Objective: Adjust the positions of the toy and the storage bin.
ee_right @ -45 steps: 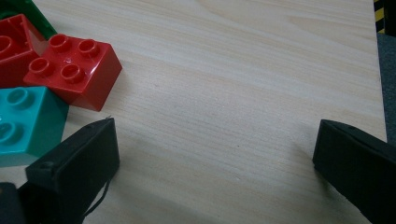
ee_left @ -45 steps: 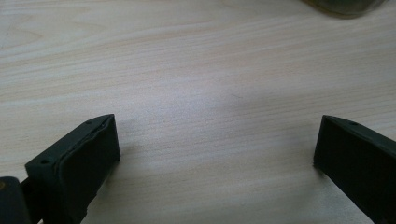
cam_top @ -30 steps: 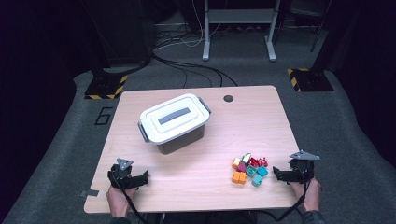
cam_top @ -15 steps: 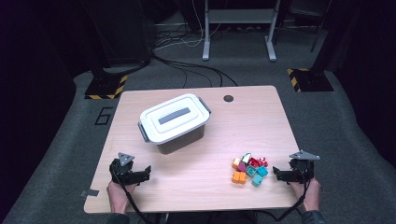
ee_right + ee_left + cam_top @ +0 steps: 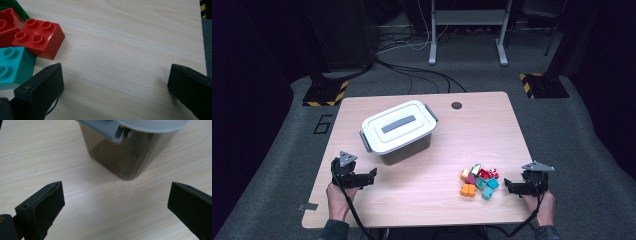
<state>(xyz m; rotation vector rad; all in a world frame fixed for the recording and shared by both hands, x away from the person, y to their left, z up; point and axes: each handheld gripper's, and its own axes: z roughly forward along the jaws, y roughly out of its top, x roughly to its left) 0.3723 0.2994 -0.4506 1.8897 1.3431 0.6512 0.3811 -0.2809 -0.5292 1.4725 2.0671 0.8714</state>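
High view: L gripper shifted toward box; R gripper static

High view vs. 1.0 s ago: left gripper [image 5: 371, 174] has moved slightly right and up-table, toward the storage box [image 5: 398, 131]; right gripper [image 5: 508, 186] and brick pile [image 5: 479, 180] unchanged.

Left gripper: jaws wide apart, nothing between them. Left gripper view: box wall [image 5: 125, 155] stands ahead, approx. centred between the jaws, not touching; grey latch [image 5: 110, 128] and white lid edge at top.

Right gripper: jaws wide apart, nothing between them, only bare wood. Right gripper view: red brick [image 5: 38, 37] and teal brick [image 5: 13, 65] lie off to the left, teal one just beside the left jaw. High view: pile sits just left of the gripper, near the front-right of the table.

Box: lid on, set at an angle, centre-left, well apart from the pile.

Surface: light wood-grain table [image 5: 482, 130], dark grommet [image 5: 456, 105] near the far edge. Room: grey carpet, cables [image 5: 412, 75], hazard-striped stand bases, dark surroundings.
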